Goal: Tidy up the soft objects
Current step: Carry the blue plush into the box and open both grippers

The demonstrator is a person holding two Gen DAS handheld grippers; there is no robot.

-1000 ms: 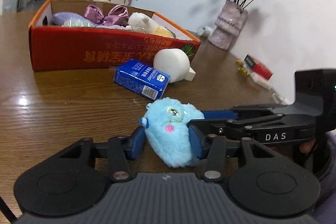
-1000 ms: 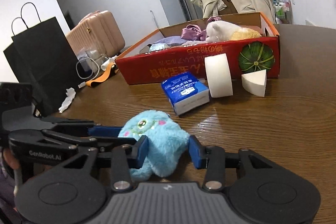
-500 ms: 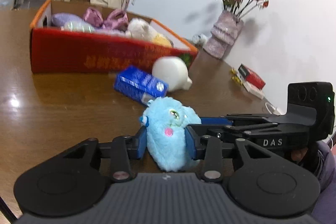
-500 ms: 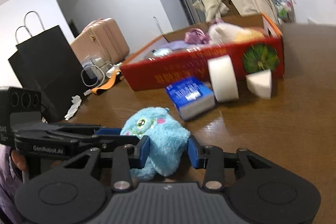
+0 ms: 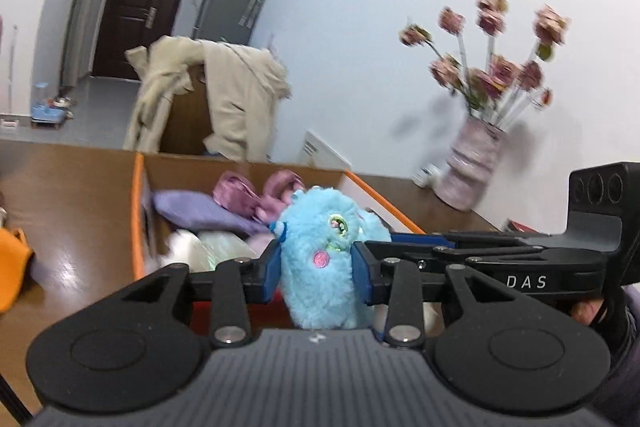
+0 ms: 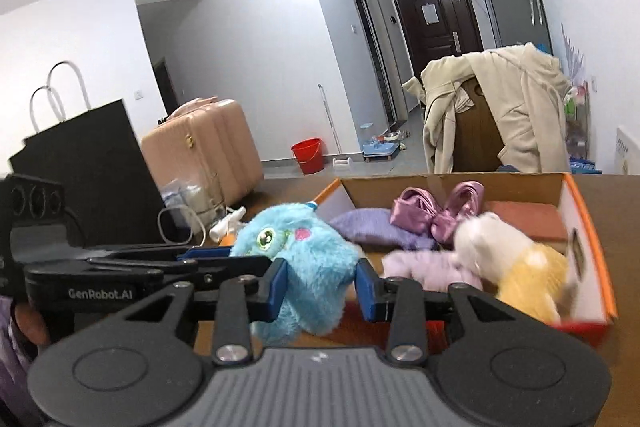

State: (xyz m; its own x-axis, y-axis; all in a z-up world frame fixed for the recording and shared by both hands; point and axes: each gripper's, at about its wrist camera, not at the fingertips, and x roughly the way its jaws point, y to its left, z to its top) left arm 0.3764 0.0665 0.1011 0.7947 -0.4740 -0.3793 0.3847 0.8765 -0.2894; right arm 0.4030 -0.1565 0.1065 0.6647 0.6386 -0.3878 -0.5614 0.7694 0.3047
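Observation:
Both grippers are shut on the same fluffy blue plush monster (image 5: 320,267), from opposite sides, and hold it in the air near the front edge of the red cardboard box (image 5: 138,211). My left gripper (image 5: 316,267) squeezes its body; my right gripper (image 6: 320,287) also squeezes the plush monster (image 6: 304,267). The box (image 6: 592,239) holds a lilac cushion (image 6: 368,227), a pink satin bow (image 6: 436,211), and a white and yellow plush (image 6: 516,259).
A vase of pink flowers (image 5: 476,163) stands on the wooden table (image 5: 68,203) to the right of the box. A chair draped with a beige coat (image 6: 496,107) is behind the table. A black paper bag (image 6: 92,179) and a pink suitcase (image 6: 208,151) stand at the left.
Both grippers have lifted the blue plush off the table and carried it forward to the box. The tissue pack and white roll have dropped out of view.

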